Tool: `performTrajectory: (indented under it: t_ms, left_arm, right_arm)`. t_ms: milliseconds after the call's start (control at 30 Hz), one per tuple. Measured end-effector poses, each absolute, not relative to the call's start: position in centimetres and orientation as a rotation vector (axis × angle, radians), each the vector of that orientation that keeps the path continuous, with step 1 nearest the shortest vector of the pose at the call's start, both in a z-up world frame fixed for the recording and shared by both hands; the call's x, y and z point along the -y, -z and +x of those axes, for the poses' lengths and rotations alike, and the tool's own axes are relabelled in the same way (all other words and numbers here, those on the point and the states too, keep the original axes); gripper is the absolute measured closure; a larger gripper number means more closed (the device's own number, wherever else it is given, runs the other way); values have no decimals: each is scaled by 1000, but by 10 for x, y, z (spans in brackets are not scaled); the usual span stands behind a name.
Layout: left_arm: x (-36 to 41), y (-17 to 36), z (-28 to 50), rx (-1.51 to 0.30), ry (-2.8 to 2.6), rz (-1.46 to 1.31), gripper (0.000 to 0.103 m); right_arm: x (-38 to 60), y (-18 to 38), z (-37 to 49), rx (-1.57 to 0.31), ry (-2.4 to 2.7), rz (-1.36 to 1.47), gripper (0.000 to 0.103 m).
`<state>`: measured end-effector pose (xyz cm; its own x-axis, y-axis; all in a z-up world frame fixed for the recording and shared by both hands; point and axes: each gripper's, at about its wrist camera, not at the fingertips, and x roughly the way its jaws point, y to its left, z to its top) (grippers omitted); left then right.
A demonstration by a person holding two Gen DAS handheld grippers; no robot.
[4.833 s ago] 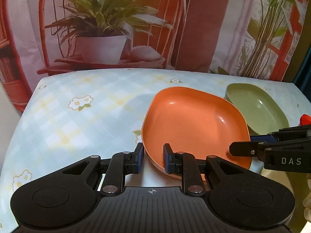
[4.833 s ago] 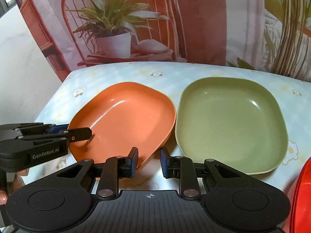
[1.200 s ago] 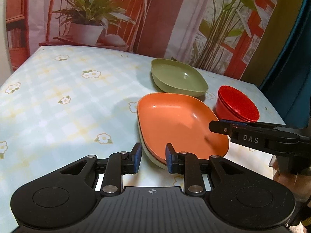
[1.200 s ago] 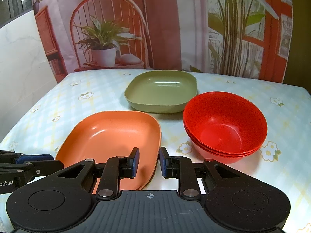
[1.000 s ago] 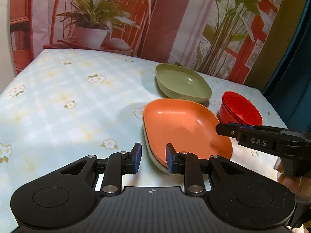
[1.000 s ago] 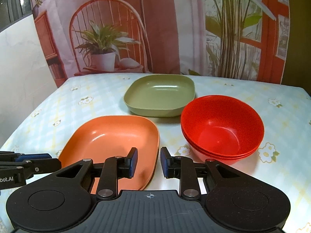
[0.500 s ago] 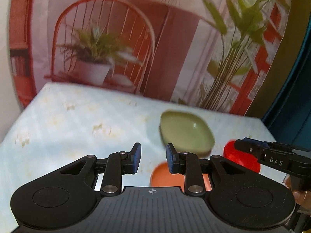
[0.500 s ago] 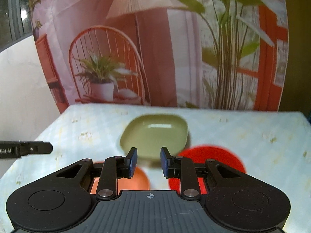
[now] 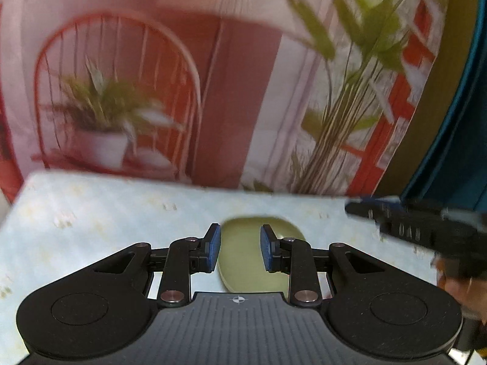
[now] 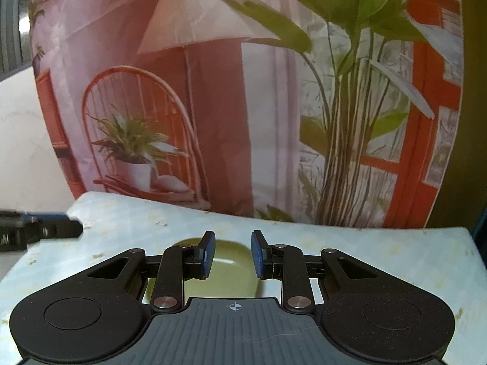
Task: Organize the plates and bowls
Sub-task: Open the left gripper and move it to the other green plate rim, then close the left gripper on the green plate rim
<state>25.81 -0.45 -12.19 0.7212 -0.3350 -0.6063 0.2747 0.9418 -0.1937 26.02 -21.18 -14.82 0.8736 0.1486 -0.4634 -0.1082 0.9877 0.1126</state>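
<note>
Two claws, both empty, both raised above the tabletop (image 9: 91,213). Left claw (image 9: 240,251): blue pads a narrow gap apart, nothing pinched between them. Its jaws have just been opening a little, no object in the gap. Right claw (image 10: 232,254): pads likewise spread by a narrow gap, pinching nothing.

Green plate (image 9: 243,261) lies flat on the tabletop, seen through the left claw's gap at 6 o'clock of the left wrist view; same green plate (image 10: 231,267) shows at 6 o'clock in the right wrist view, partly hidden behind the fingers. Neither claw touches it.

Left view is motion-blurred. Right claw (image 9: 404,222) appears there at 3 o'clock, blurred, with part of the person's hand (image 9: 453,286) below it at 4 o'clock. Left claw tip (image 10: 45,228) pokes in at 9 o'clock of the right view.

Tabletop carries a pale blue checked cloth with small flowers. Printed backdrop (image 10: 213,106) behind at 12 o'clock: chair, potted plant, tall leafy stems.
</note>
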Motion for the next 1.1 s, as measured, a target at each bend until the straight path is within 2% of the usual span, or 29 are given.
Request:
performTrajectory:
  t_ms: [67, 300, 800, 867, 933, 967, 1100]
  left_arm:
    - [9, 139, 267, -752, 336, -97, 67]
    - [9, 189, 293, -898, 325, -134, 67]
    - [2, 229, 315, -1014, 386, -206, 67]
    - [3, 231, 317, -1015, 390, -216, 70]
    - [3, 230, 316, -1008, 405, -231, 80]
    - [3, 230, 316, -1007, 400, -230, 81]
    - [2, 229, 317, -993, 381, -228, 85]
  right_arm:
    - [215, 151, 276, -500, -134, 86, 79]
    - [214, 176, 333, -609, -136, 84, 79]
    - [216, 231, 403, -904, -118, 118, 79]
    - [216, 235, 404, -931, -121, 131, 82]
    - [216, 237, 405, -950, -132, 139, 90]
    - [216, 239, 405, -959, -136, 139, 94]
    - [217, 238, 402, -959, -135, 153, 99]
